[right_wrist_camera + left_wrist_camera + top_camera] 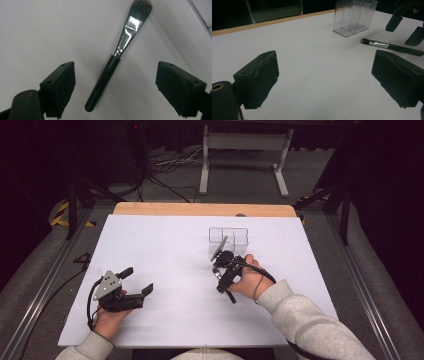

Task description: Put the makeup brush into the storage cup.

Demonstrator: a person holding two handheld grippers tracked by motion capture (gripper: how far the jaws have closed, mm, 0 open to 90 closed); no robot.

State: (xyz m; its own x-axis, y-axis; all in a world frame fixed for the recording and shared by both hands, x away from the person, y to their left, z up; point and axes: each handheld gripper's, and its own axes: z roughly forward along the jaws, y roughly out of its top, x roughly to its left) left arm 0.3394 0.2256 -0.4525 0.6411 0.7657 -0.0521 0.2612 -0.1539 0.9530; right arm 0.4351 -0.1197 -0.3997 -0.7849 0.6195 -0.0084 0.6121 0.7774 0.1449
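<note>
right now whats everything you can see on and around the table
makeup brush: one, black handle, silver ferrule, lying flat on the sheet between the right tool's open jaws
clear organiser: one, see-through, compartments, upright just beyond the brush
white sheet: one, covering the table
wooden table: one, tan far edge showing
white stand: one, floor behind the table
left tool: one, black, open, resting near left
right tool: one, black, open over the brush

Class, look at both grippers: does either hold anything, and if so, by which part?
Nothing is held. The right gripper stands open around the makeup brush lying on the table; the left gripper is open over bare table.
</note>
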